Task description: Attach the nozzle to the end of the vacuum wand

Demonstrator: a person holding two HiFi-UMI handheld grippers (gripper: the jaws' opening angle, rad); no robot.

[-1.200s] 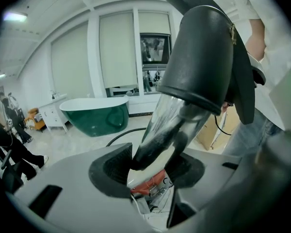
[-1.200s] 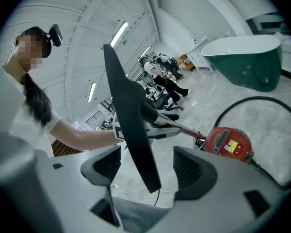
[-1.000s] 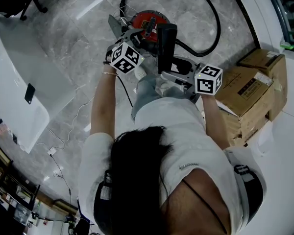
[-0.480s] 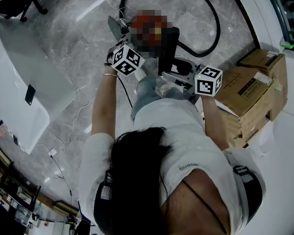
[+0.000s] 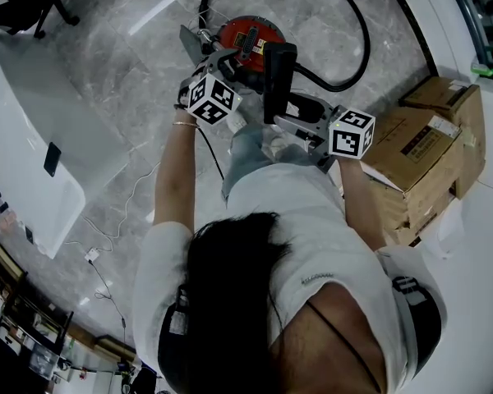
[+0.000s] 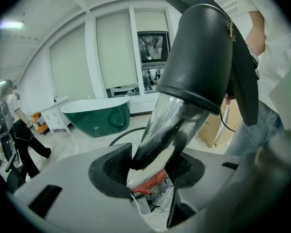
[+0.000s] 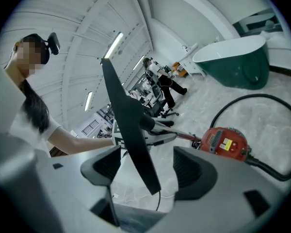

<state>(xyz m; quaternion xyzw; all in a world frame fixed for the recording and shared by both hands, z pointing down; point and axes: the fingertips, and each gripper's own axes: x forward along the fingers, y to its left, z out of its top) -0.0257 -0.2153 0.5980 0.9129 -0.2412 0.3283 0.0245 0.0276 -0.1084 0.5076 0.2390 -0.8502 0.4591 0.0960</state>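
Black plastic vacuum nozzle point(image 5: 279, 72): left gripper point(image 6: 150, 171) jaws clamp its clear neck; right gripper point(image 7: 148, 171) jaws stand apart, its thin flat edge between them.

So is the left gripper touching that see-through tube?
Touching. In the left gripper view, the left gripper squeezes the clear tube between its pads.

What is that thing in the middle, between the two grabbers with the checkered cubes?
The black nozzle. The head view shows it between the left gripper and the right gripper; the left jaws grip its clear neck.
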